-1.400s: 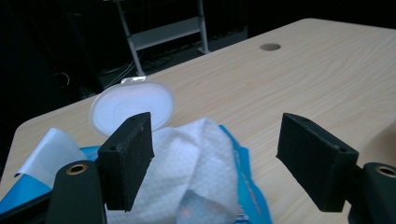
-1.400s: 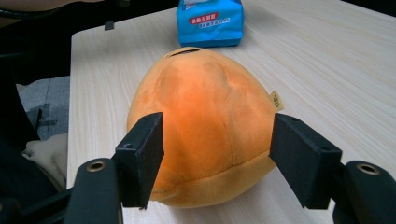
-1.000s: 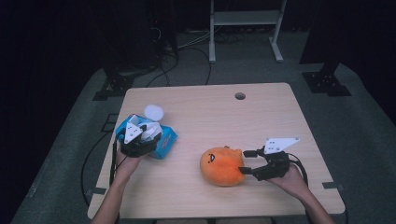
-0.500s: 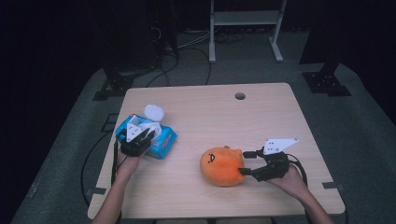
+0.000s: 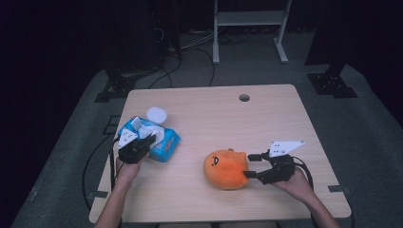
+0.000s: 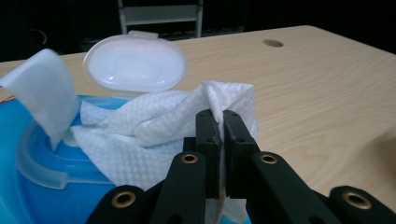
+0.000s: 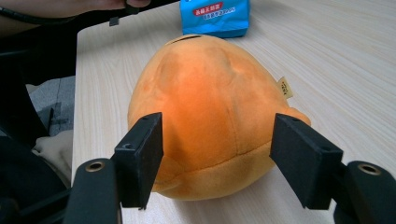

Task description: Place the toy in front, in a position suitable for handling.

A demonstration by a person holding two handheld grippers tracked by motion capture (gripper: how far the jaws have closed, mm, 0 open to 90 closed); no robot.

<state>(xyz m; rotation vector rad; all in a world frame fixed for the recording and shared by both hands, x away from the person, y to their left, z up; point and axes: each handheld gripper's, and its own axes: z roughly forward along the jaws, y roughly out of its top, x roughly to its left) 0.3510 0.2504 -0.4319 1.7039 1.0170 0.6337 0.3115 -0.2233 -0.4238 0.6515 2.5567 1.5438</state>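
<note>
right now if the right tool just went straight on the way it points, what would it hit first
The orange plush toy. The right tool points across the table at it, with the toy's rounded back directly between the spread jaws. Whether the pads already touch its sides is hard to judge. The blue wipes pack lies farther beyond.

wipe pack (image 6: 18, 140): cut off at left and bottom edges of left claw view | wipe (image 6: 154, 126): lower part hidden behind closed jaws | orange plush (image 7: 210, 107): face turned away in right claw view | pack print (image 7: 214, 8): too small to read | surface (image 5: 266, 123): near edge cut off in high view
</note>
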